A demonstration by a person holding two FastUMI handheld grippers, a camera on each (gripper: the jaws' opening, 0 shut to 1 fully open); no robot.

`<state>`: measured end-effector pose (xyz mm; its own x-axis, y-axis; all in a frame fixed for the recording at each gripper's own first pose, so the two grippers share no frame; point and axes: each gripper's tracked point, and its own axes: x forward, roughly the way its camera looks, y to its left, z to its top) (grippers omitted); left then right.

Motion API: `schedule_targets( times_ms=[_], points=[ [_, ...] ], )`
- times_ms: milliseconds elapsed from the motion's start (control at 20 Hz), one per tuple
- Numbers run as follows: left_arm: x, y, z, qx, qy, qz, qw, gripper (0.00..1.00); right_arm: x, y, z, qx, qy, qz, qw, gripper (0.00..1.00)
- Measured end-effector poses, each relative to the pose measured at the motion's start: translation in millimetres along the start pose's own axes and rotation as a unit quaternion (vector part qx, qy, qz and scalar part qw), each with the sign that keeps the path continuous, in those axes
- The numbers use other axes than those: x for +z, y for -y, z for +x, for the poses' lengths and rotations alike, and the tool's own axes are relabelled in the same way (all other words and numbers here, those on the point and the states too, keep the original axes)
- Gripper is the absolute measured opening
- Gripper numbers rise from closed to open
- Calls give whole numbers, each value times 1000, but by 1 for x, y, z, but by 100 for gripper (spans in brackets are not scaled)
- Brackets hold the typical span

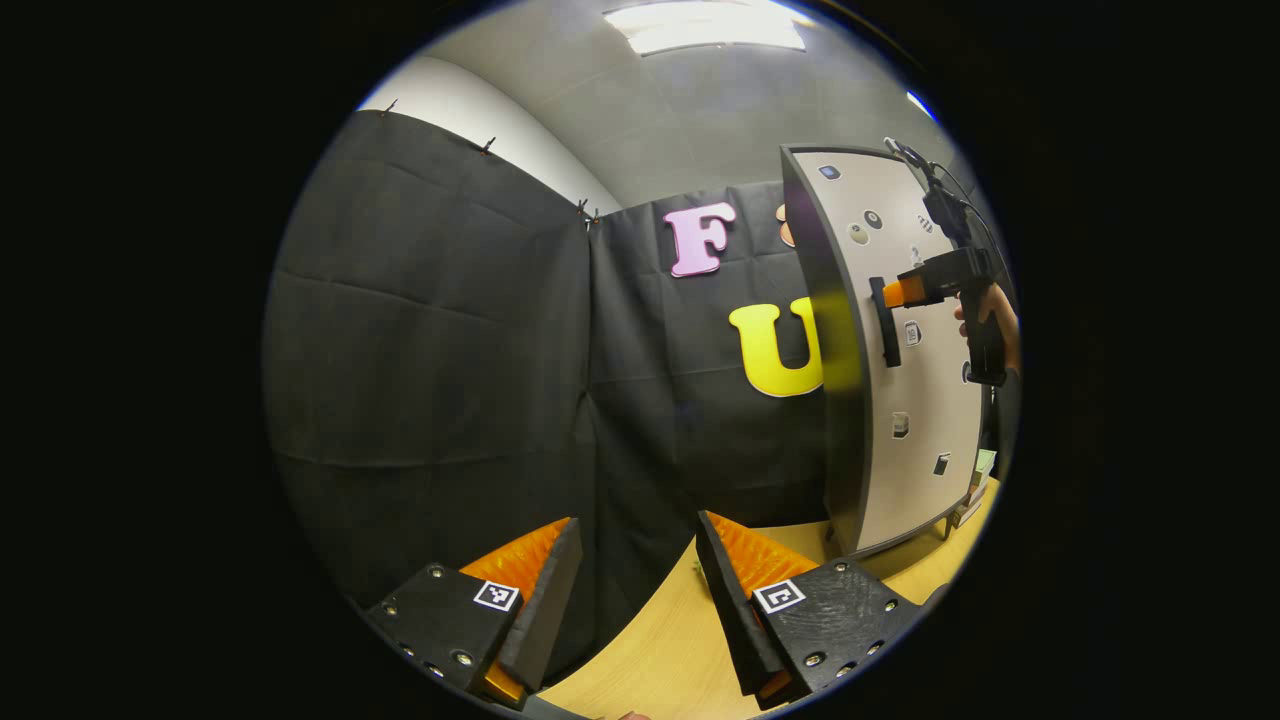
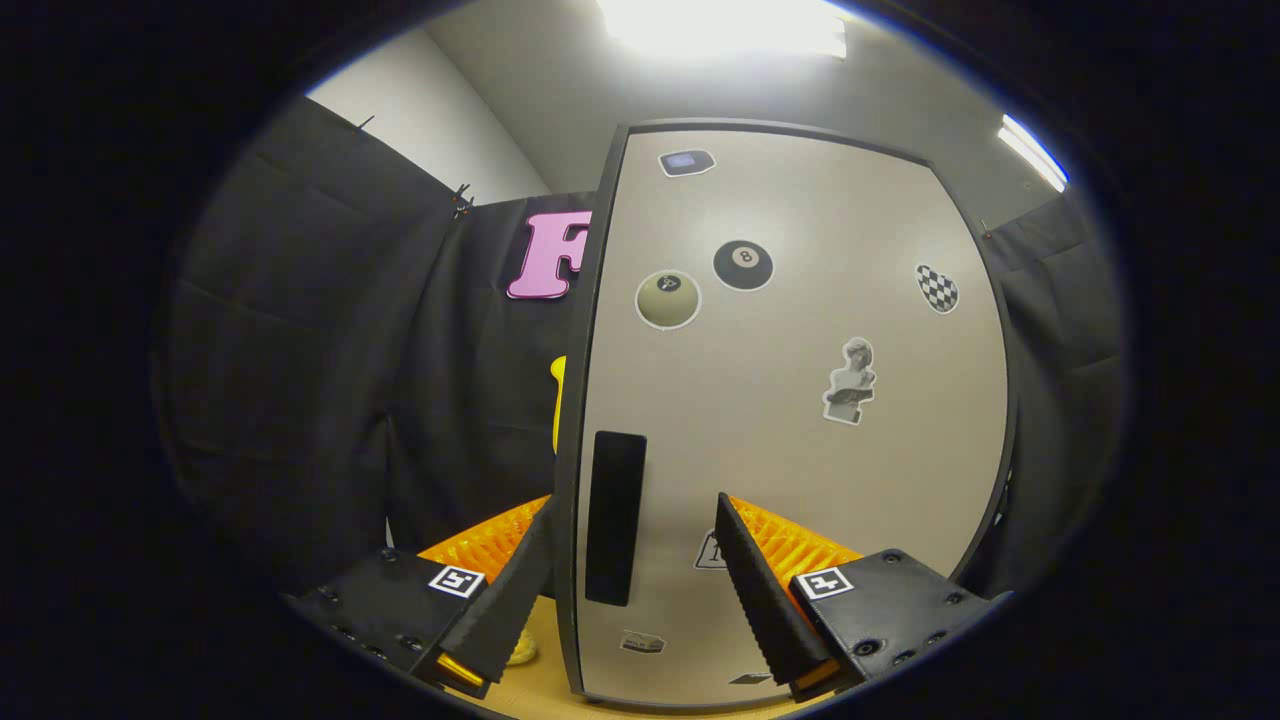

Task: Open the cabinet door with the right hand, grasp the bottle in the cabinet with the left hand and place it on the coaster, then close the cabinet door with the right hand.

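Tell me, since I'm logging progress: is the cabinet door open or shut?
Shut, as far as shows: the cabinet door lies flush on the cabinet, with no gap or interior visible. The right gripper, open, straddles the handle.

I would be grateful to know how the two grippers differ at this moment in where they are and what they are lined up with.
The right gripper is at the cabinet door, its open fingers either side of the black handle; the left gripper hangs over the wooden table, facing the black cloth. In the left gripper view the right one sits raised at handle height, the left low. Both are open and hold nothing.
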<state>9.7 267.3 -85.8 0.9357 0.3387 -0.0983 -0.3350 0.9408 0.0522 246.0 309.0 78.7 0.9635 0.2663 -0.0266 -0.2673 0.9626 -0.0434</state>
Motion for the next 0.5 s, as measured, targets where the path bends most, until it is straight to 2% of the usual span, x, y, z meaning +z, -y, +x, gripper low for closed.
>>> schedule_targets(
  times_ms=[150,200,250,300,350,450,500],
  points=[
    [-6,-5,3,10,-5,2,1000,67,-12,-10,16,-2,-28,10,1000,95],
    [-7,-7,4,13,-4,2,1000,65,-14,-10,20,-8,-32,10,999,82],
    [-8,-11,5,17,-4,1,1000,65,-16,-10,24,-13,-37,11,999,74],
    [-8,-17,5,19,-4,0,1000,65,-19,-12,28,-14,-43,14,999,69],
    [-8,-23,5,21,-5,-2,1000,67,-21,-14,32,-13,-50,20,998,69],
    [-11,-26,3,23,-6,-3,1000,65,-26,-14,39,-16,-65,32,997,69],
    [-9,-26,3,24,-4,-4,1000,65,-28,-14,39,-22,-69,38,997,55]
  ],
)
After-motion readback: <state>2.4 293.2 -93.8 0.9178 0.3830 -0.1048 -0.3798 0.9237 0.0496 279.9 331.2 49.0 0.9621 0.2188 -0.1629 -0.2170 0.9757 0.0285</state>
